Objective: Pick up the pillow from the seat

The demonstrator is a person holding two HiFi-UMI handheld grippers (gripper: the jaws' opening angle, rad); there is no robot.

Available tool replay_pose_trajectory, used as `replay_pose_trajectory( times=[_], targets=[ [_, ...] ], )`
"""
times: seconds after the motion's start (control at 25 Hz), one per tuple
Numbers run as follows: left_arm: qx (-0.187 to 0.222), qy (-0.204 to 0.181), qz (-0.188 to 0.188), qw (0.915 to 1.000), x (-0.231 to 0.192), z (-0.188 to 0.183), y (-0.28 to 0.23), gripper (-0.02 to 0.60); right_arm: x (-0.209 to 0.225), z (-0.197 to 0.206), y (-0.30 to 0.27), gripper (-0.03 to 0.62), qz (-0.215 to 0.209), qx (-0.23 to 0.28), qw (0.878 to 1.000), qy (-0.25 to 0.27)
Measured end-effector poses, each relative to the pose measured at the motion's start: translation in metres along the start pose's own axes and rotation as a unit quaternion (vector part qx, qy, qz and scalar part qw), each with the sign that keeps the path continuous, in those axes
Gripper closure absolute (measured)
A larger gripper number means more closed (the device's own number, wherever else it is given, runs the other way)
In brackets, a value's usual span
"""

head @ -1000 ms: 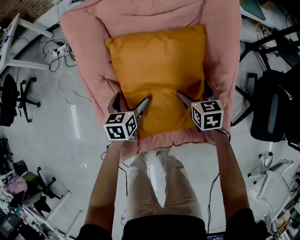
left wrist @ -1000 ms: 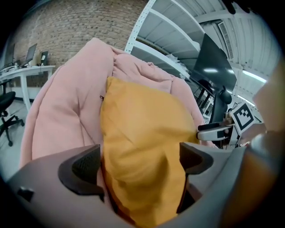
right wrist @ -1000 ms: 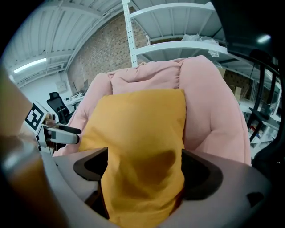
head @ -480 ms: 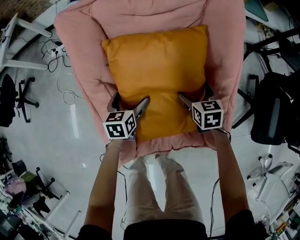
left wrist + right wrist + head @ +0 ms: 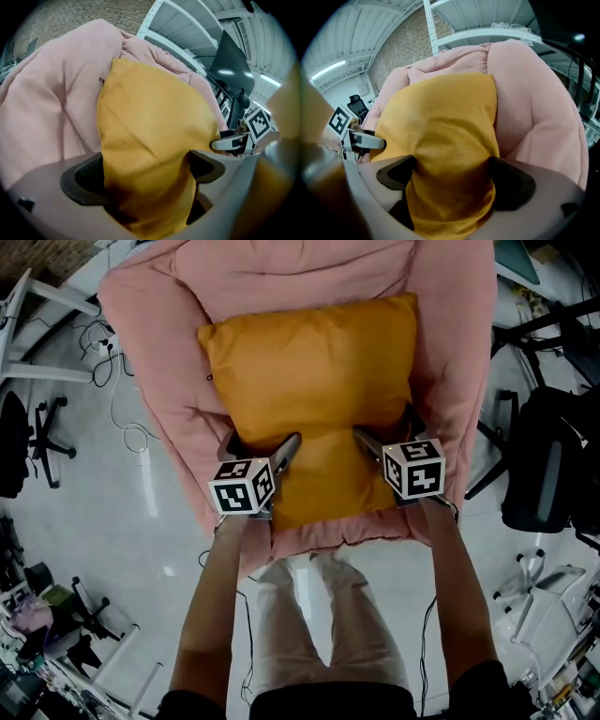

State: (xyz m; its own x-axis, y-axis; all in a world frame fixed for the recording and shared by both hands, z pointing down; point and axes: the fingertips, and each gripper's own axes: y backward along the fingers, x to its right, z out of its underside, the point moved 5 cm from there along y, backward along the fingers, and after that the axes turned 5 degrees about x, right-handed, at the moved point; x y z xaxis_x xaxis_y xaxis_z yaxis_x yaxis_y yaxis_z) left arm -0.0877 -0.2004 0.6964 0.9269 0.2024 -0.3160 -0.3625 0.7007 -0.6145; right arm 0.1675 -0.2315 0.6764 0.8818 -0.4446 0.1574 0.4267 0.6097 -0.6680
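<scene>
An orange pillow [image 5: 309,371] lies on a pink padded seat [image 5: 450,352]. Both grippers sit at its near edge, side by side. My left gripper [image 5: 264,444] has the pillow's near left part bunched between its jaws; in the left gripper view the orange fabric [image 5: 154,117] fills the gap of that gripper [image 5: 145,173] and both pads press into it. My right gripper [image 5: 386,427] holds the near right part the same way, with the pillow [image 5: 440,117] squeezed between its pads [image 5: 450,178]. The pillow still rests against the seat [image 5: 534,103].
A black office chair [image 5: 544,465] stands right of the seat and another [image 5: 28,442] at the far left. Cables [image 5: 122,399] trail over the pale floor beside a white desk frame [image 5: 37,324]. The person's legs [image 5: 319,615] are just in front of the seat.
Both grippers have sunk a little onto the pillow's near edge, and the seat and pillow fill slightly more of the head view. The grips look the same.
</scene>
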Motion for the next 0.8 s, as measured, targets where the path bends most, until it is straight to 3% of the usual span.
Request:
replay_pose_trajectory(
  times=[0.16, 0.32, 0.64, 0.8],
  targets=[
    [-0.001, -0.002, 0.0, 1.0, 0.001, 0.0, -0.005, 0.025, 0.006, 0.001, -0.002, 0.08, 0.017, 0.006, 1.0, -0.001],
    [-0.001, -0.001, 0.0, 1.0, 0.0, 0.0, -0.008, 0.025, 0.015, 0.004, -0.008, 0.023, 0.017, 0.001, 1.0, -0.022],
    [-0.002, -0.003, 0.0, 1.0, 0.0, 0.003, -0.015, 0.026, 0.011, 0.001, -0.019, 0.023, -0.025, -0.02, 0.999, 0.018],
    [0.0, -0.008, -0.008, 0.9999, -0.002, 0.004, -0.018, 0.028, 0.005, 0.002, -0.026, 0.025, -0.013, -0.022, 0.999, 0.026]
  ],
)
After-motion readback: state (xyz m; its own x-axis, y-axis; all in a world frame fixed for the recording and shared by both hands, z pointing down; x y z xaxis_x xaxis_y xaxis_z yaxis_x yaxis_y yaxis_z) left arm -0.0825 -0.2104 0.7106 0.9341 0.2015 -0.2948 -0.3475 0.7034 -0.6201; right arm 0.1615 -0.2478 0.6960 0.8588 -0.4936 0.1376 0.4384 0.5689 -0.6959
